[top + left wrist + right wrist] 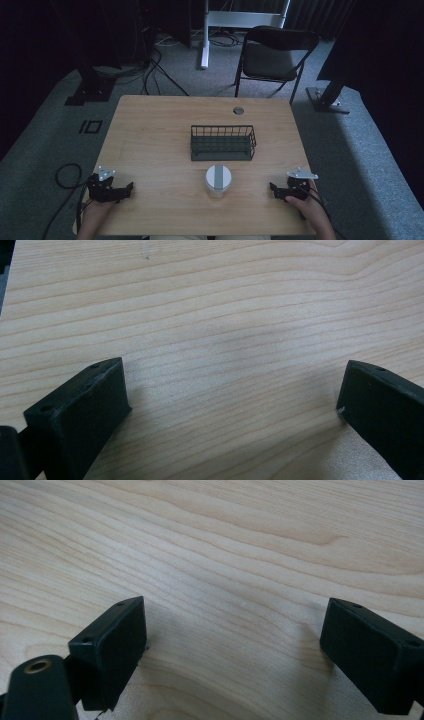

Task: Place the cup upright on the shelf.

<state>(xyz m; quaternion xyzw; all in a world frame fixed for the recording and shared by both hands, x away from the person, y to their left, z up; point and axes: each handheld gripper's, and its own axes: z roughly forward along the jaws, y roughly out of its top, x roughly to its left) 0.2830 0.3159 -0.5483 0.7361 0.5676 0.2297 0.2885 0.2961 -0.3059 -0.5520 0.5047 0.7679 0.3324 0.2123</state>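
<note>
Presently both units rest on the bare wood-grain desk, the left hand-held gripper and right hand-held gripper each with jaws spread wide and empty, well apart from the round, smooth, white-lidded container standing between them, just before the dark wire basket. Risk, in my judgement: the squat rounded body may slip or tip under an off-centre pinch

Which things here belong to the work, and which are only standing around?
For the work:
- jar, between the grippers
- basket, behind it
- left gripper, jaws open
- right gripper, jaws open

Standing around:
- chair on the floor
- cables on the floor
</note>
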